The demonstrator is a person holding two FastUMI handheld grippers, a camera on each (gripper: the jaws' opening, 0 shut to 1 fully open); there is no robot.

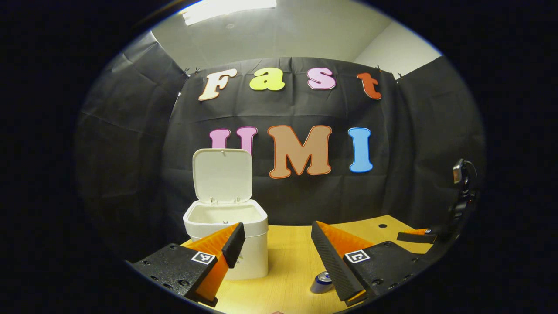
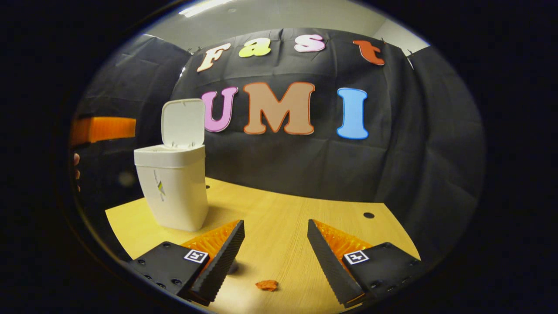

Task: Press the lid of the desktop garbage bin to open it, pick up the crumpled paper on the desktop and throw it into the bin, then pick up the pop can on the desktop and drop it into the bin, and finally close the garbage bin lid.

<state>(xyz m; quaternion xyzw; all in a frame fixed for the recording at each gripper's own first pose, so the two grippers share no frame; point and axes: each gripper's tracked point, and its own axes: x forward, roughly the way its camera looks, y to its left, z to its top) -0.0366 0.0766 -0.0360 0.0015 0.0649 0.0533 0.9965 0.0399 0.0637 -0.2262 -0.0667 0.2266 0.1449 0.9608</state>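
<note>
Bin (image 2: 174,192) sits in the left-centre of the right gripper view, lid (image 2: 183,123) standing up and open, so the press step looks done. In the left gripper view the same bin is at lower centre-left, partly behind that gripper's left finger.

Right hand-held gripper (image 2: 275,248): fingers spread wide, nothing between them. Crumpled paper (image 2: 267,285) lies on the desk (image 2: 279,209) at bottom centre of that view, almost centred in the gap between the fingers, a touch left of the midline and lower in frame than the tips. It's a small flattish wad, long axis roughly left-right in frame, i.e. across the gap, so the jaws would be closing along its length.

Left hand-held gripper (image 1: 279,248): also spread wide, empty. Pop can (image 1: 321,282) lies on its side at the bottom of the left gripper view, just inside and touching or tucked against that gripper's right finger in frame; can't tell contact. An end face points toward the camera.

Judgement: paper is next and the right side is clearly the nearer one. Move needs a drop down and slightly back to bring the tips level with the wad. Risk: thin wad on a flat desk, tips may skate over it.

Other gripper visible at the lower right edge of the left gripper view.
</note>
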